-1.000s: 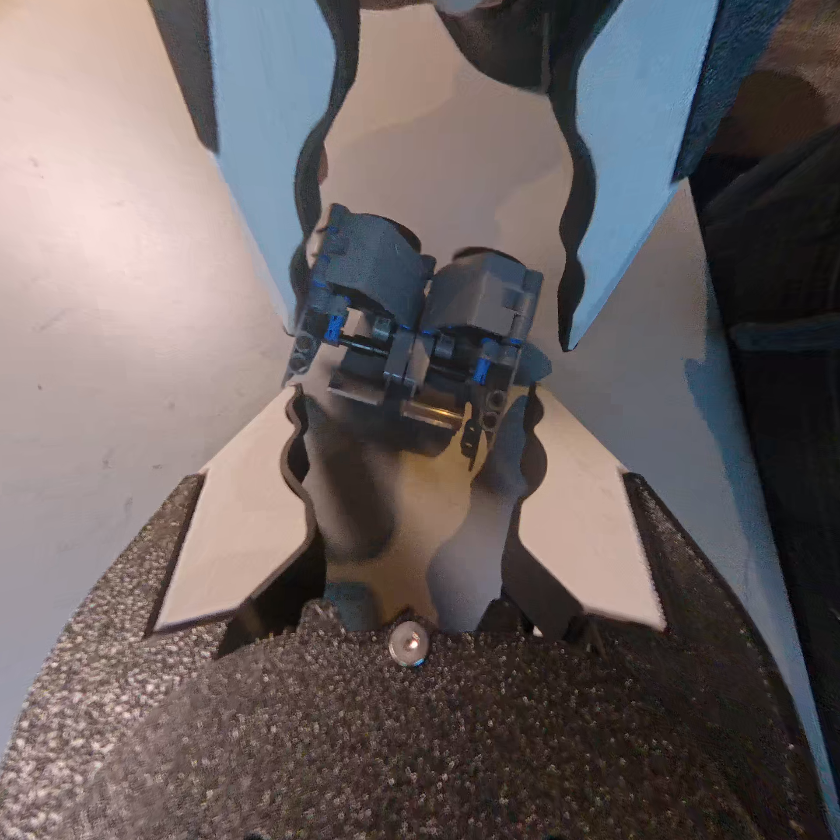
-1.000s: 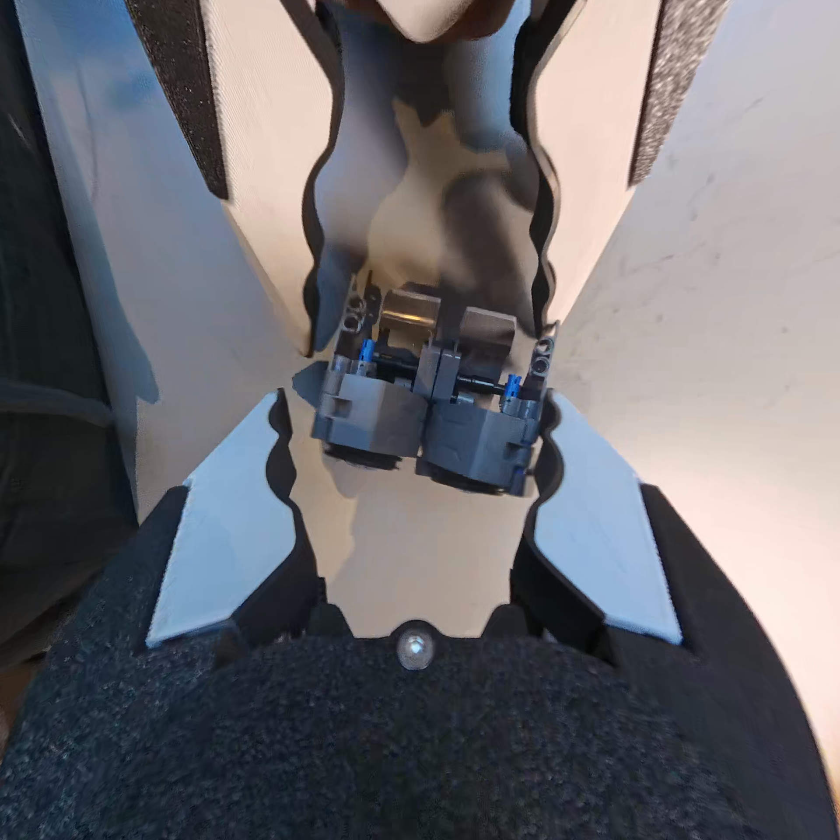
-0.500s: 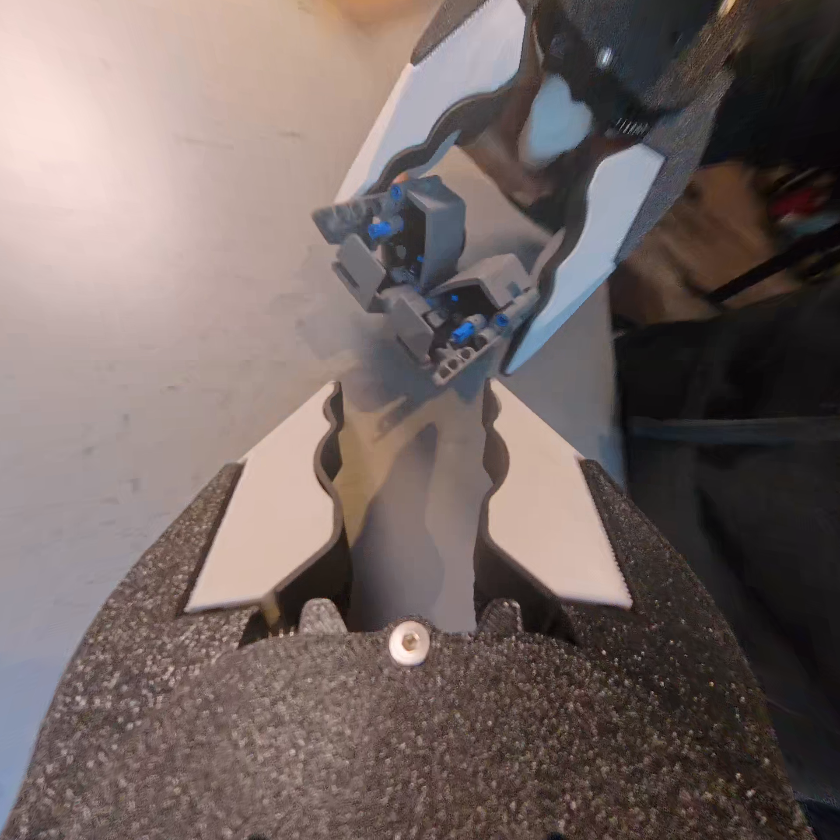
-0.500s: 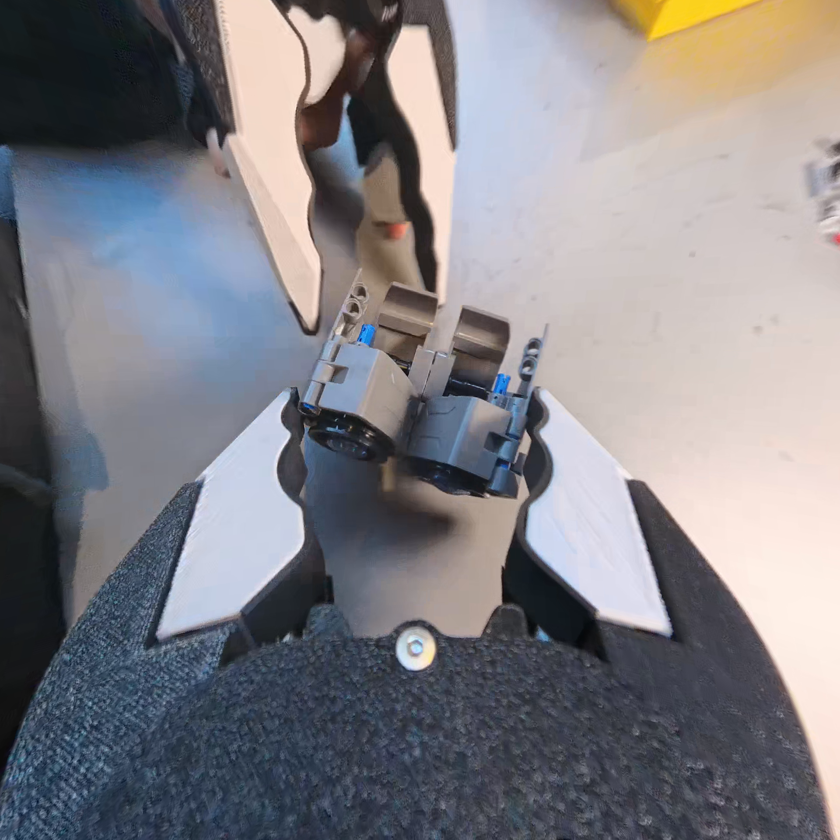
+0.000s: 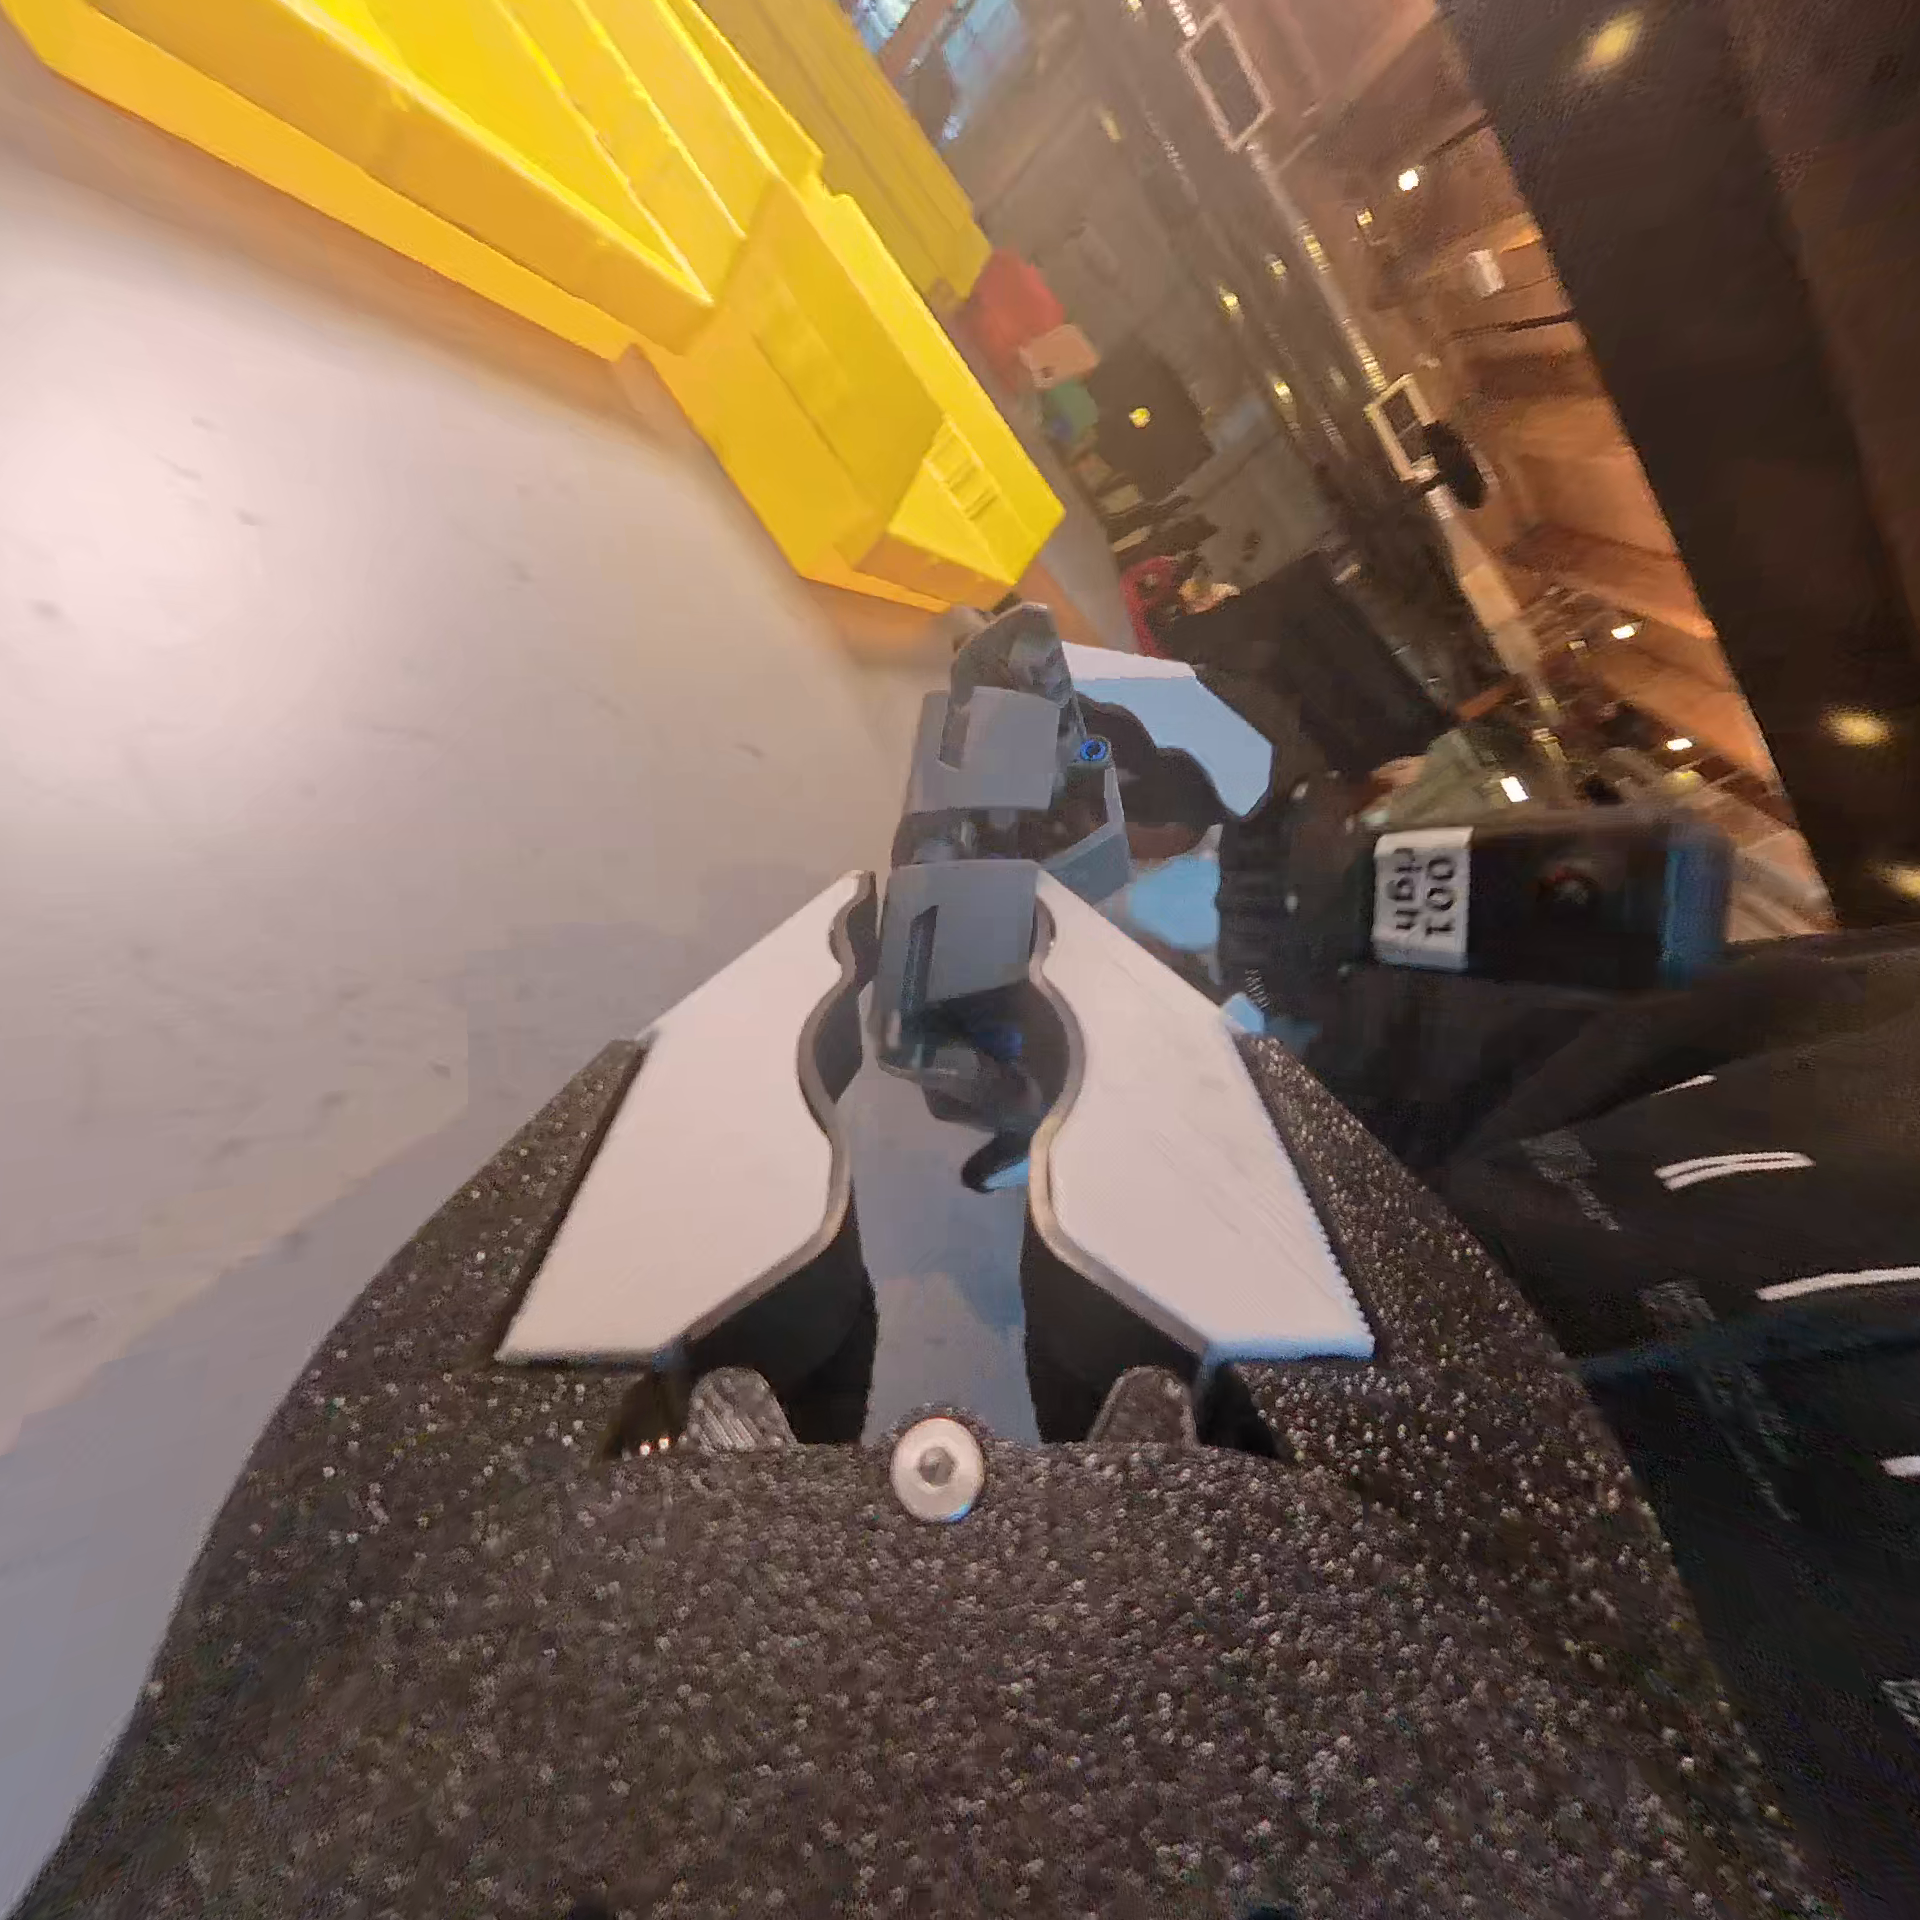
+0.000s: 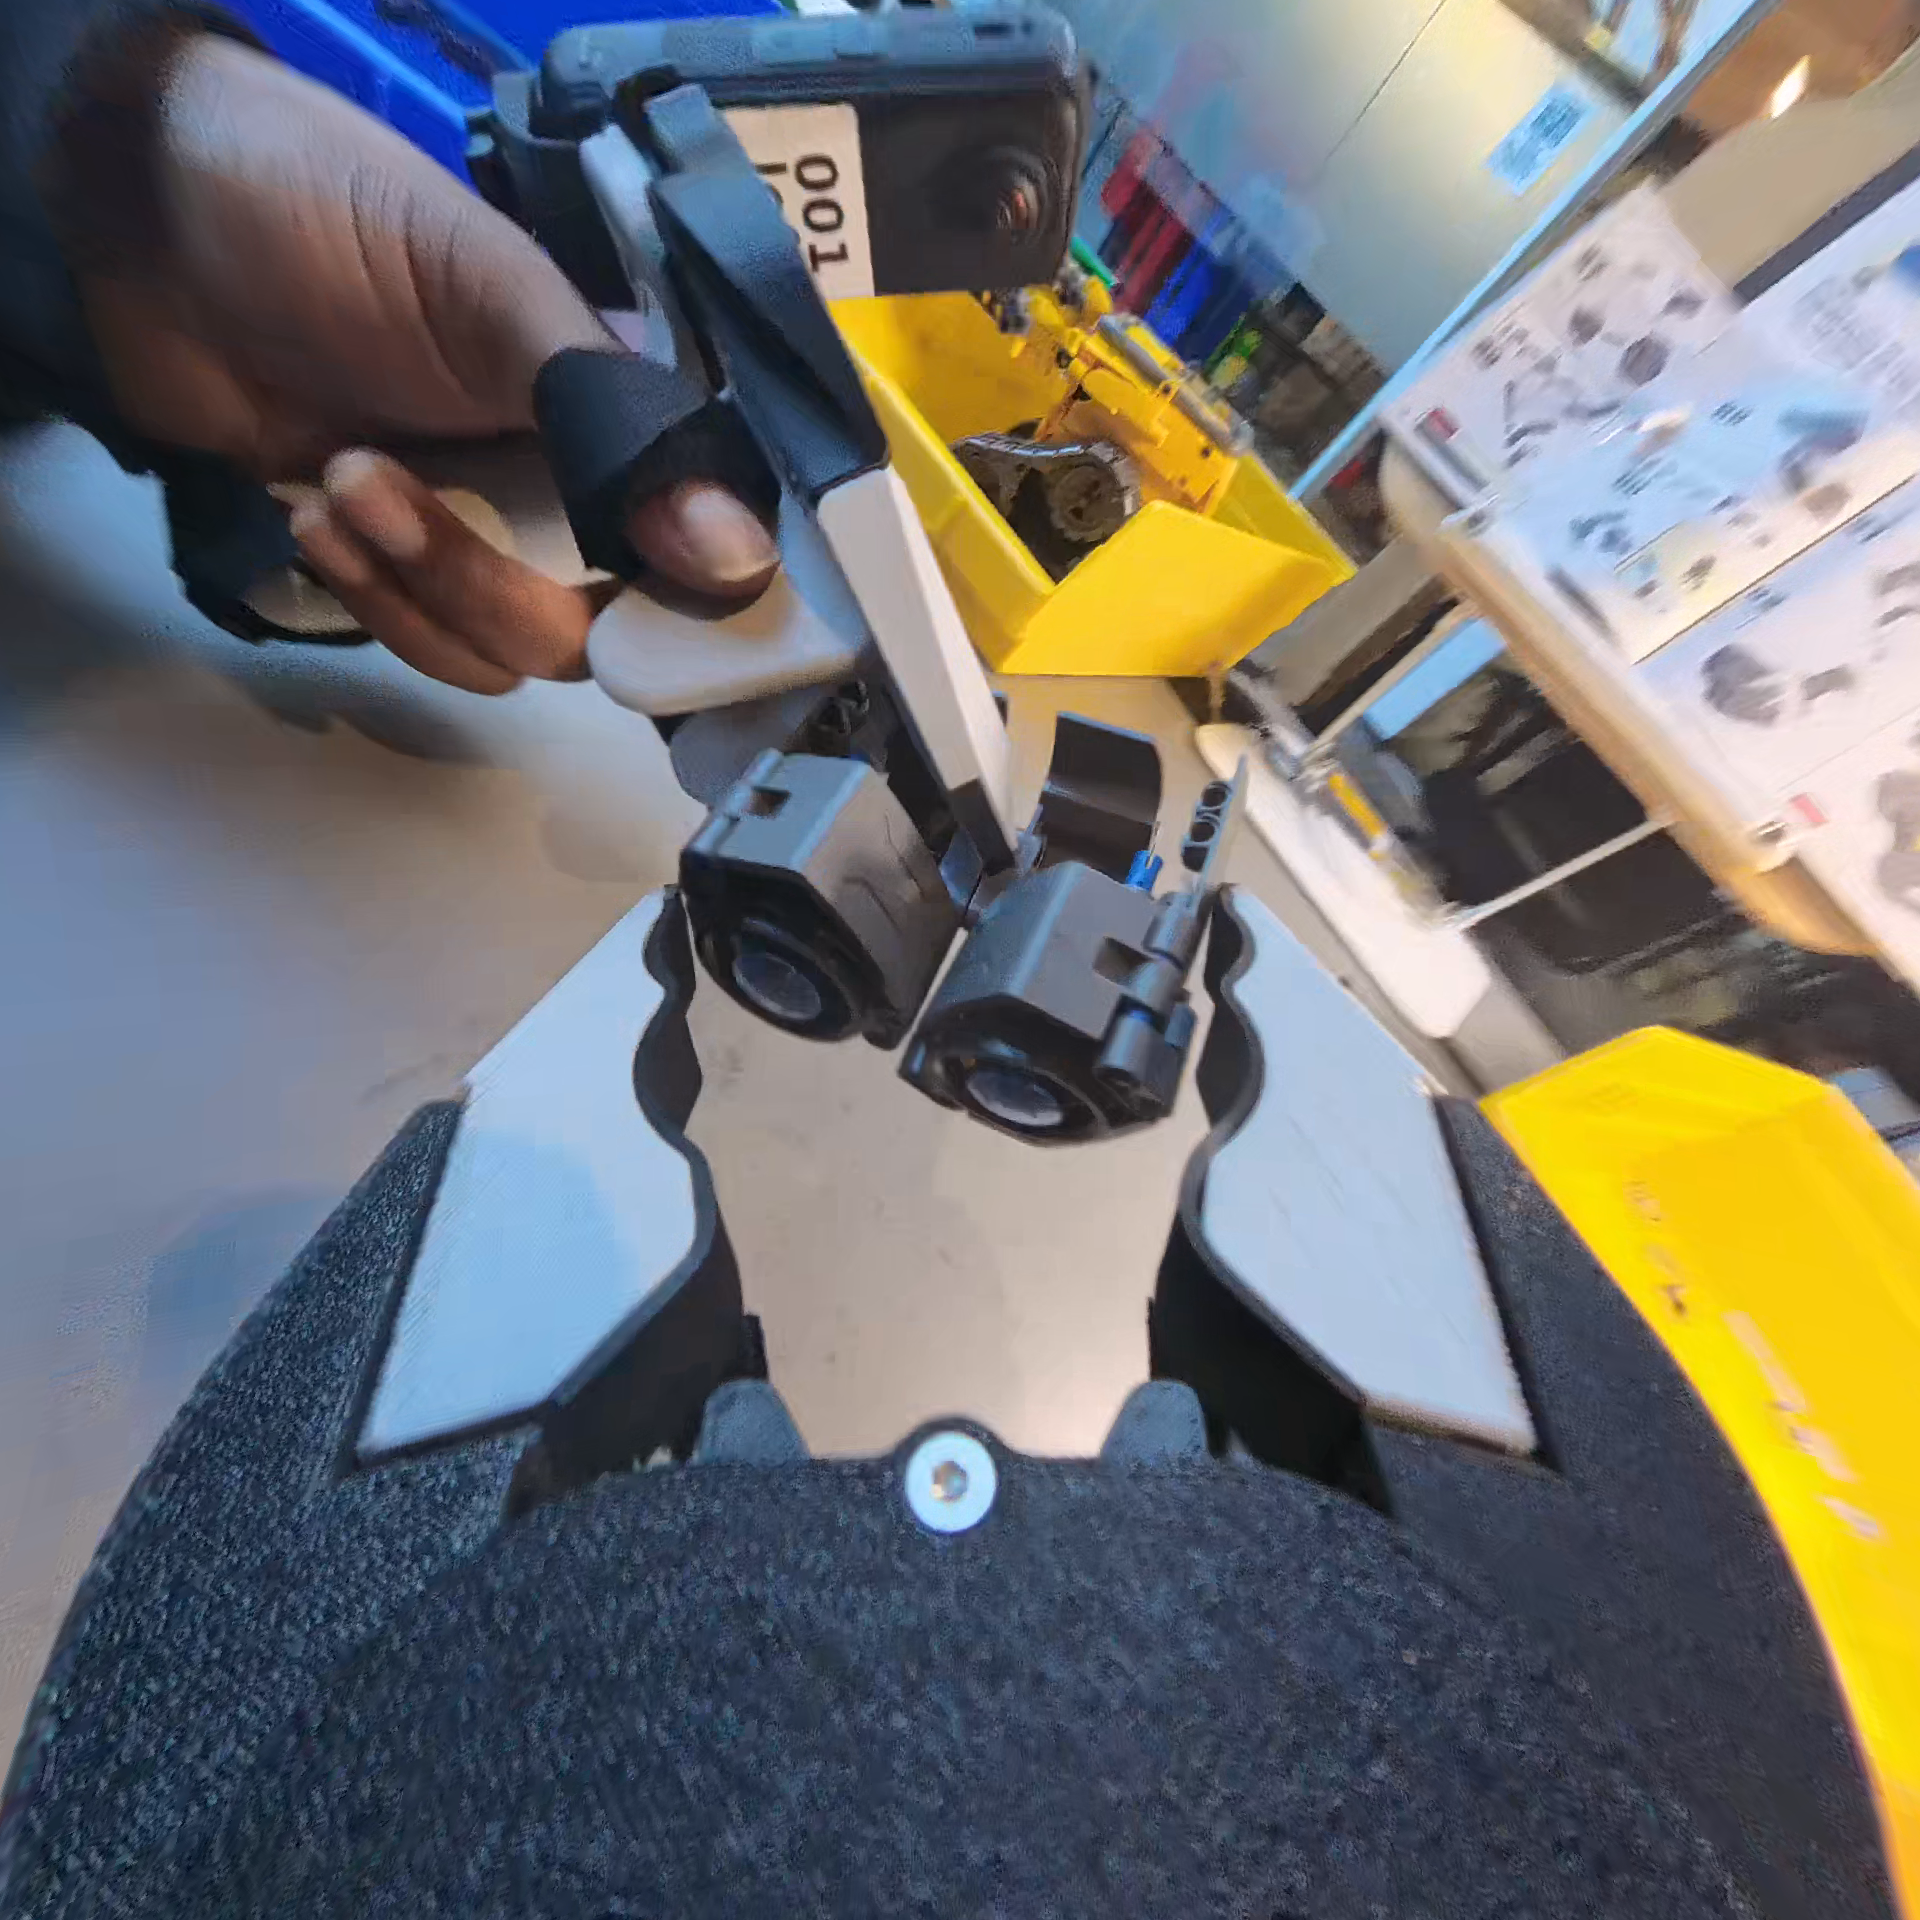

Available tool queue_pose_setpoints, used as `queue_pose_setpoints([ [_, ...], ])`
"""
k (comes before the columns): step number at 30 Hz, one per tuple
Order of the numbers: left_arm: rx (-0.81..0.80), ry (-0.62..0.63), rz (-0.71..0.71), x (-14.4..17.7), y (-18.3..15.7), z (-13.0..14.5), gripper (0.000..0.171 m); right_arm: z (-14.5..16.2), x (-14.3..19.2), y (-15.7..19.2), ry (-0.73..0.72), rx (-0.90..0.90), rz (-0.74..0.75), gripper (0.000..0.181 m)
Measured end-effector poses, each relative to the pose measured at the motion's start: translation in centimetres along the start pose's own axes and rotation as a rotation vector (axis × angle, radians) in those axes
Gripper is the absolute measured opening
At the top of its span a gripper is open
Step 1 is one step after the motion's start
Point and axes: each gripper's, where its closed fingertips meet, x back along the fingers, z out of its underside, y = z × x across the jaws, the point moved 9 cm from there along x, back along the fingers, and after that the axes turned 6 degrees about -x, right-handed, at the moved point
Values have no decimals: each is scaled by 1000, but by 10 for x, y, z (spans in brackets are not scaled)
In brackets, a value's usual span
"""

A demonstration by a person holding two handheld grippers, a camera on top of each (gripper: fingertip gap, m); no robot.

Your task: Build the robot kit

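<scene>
Grey brick assembly [image 6: 935, 935] between both grippers, pale tabletop [image 5: 312, 727], yellow bins [image 5: 831, 416].

**Warm light, smeared edges**

Both views are bright, with wide-angle bending at the rims. Motion blur smears the yellow bins [image 5: 665, 260] left of the left tongs [image 5: 956, 935]. Warm glare washes the counter [image 5: 364, 727]; papers [image 6: 1704, 436] right of the right tongs [image 6: 945, 935] are soft.

Yellow bins [image 5: 831, 343] line the pale table [image 5: 312, 727]; instruction sheets [image 6: 1704, 416] stand nearby.
</scene>
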Motion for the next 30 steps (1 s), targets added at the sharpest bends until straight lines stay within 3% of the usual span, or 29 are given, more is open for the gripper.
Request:
queue_pose_setpoints([
  [5,-236,98,-220,5,2,-3,18,5,-1,-19,37,-463,-313,93],
  [7,-320,139,-275,3,-1,-2,18,9,0,-31,76,-650,-395,80],
  [10,-415,193,-336,-1,-4,1,18,17,1,-45,143,-824,-429,47],
  [14,-493,241,-395,-6,-7,5,18,30,-3,-50,215,-871,-389,18],
  [18,-490,273,-411,-7,-2,11,18,36,-8,-45,267,-847,-390,18],
  [30,-480,264,-404,-6,0,16,16,43,-14,-47,247,-965,-445,16],
])
